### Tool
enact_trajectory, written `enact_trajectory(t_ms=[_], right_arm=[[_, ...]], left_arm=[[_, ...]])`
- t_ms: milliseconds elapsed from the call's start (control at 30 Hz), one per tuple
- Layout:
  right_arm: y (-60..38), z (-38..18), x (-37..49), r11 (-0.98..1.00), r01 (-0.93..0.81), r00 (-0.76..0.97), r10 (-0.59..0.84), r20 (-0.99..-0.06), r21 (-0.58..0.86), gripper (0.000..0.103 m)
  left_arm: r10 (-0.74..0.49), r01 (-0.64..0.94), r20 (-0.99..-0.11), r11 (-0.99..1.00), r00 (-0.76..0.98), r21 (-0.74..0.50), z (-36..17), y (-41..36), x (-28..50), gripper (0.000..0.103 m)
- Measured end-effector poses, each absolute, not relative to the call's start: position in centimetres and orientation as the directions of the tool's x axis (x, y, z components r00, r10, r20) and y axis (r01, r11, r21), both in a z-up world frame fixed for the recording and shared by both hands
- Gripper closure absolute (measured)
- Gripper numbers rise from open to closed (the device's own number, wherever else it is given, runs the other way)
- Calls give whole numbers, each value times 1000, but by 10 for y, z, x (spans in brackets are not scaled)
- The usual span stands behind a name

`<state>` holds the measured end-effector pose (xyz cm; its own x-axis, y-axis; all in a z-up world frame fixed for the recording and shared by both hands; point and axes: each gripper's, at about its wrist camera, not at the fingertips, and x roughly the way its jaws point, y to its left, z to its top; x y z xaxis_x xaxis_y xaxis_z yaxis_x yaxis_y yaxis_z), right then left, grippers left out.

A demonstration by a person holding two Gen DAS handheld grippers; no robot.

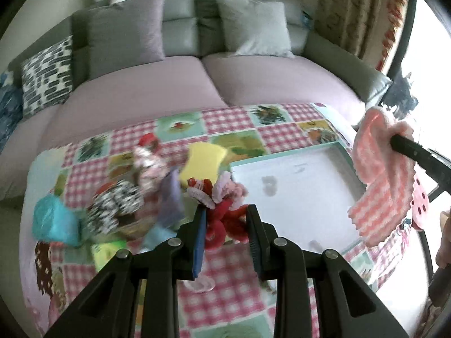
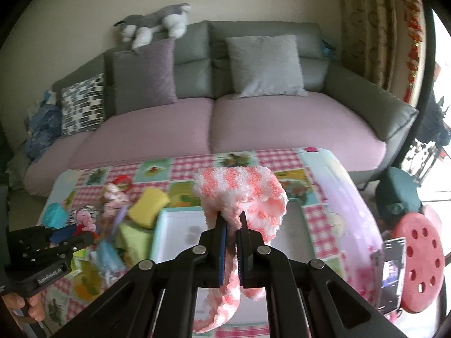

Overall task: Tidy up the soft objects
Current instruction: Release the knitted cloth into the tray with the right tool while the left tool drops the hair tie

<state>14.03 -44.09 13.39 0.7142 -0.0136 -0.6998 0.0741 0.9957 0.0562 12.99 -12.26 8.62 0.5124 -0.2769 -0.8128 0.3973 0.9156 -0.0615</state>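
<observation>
Socks first: your right gripper (image 2: 231, 226) is clenched on a pink-and-white fuzzy sock (image 2: 242, 194), hanging above the white tray (image 1: 296, 186). Your left gripper (image 1: 225, 219) grasps a red-and-pink fluffy bundle (image 1: 225, 214) beside that tray's left edge. Further left, 1 yellow sponge (image 1: 201, 163) and other soft things lie scattered over the checked tablecloth (image 1: 225, 276).

- A fluffy pink-and-white striped sock (image 2: 248, 197) hangs folded, pinched between fingers above the white tray (image 1: 296, 174).
- A red and pink plush bundle (image 1: 225, 214) is gripped, lifted beside the tray.
- A yellow sponge (image 1: 203, 163) lies on the checked bench (image 1: 225, 281).
</observation>
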Motion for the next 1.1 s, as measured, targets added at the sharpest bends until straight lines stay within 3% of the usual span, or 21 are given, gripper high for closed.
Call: enact_trajectory(t_ms=[433,767,1100], right_arm=[[-490,78,184,989,145,604,-78,-793,13,96],[-505,6,218,984,169,492,-38,-870,52,96],[-502,-26,235,987,159,438,-44,-898,30,96]], left_arm=[[-257,478,-862,878,438,-19,26,-209,172,74],[-210,493,-899,870,384,7,-30,-237,191,74],[-181,498,-910,867,373,31,-53,-249,200,71]])
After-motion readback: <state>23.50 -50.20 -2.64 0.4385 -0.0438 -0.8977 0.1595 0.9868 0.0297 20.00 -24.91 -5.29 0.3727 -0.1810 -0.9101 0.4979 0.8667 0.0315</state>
